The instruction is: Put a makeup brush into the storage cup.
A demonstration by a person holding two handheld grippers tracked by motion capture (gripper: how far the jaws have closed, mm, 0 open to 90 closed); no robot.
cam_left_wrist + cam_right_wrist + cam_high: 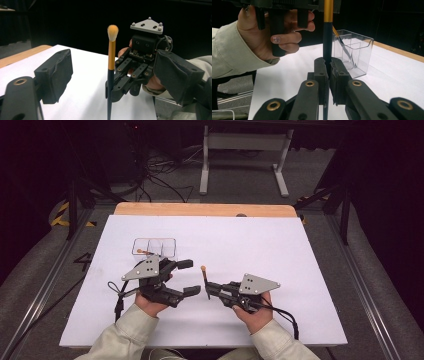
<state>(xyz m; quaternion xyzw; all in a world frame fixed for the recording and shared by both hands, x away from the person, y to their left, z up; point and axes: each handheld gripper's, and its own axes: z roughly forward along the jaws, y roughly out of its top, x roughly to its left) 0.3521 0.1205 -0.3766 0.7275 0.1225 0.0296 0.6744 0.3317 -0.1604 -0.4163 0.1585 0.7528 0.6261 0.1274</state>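
Note:
A make-up brush (204,279) with a black and gold handle and an orange tuft stands upright in front of me. My right gripper (208,288) is shut on its lower handle; in the right gripper view the two pads (322,72) press on the black handle (327,42). My left gripper (189,277) is open and faces the right one. Its jaws stand wide on either side of the brush (111,62) without touching it. The right gripper (125,85) shows behind the brush in the left gripper view.
A clear plastic organizer (155,247) with three compartments stands on the white table sheet (280,250) just beyond my left gripper. Another brush (339,37) leans inside the organizer (359,55). A wooden table edge (205,209) runs along the far side.

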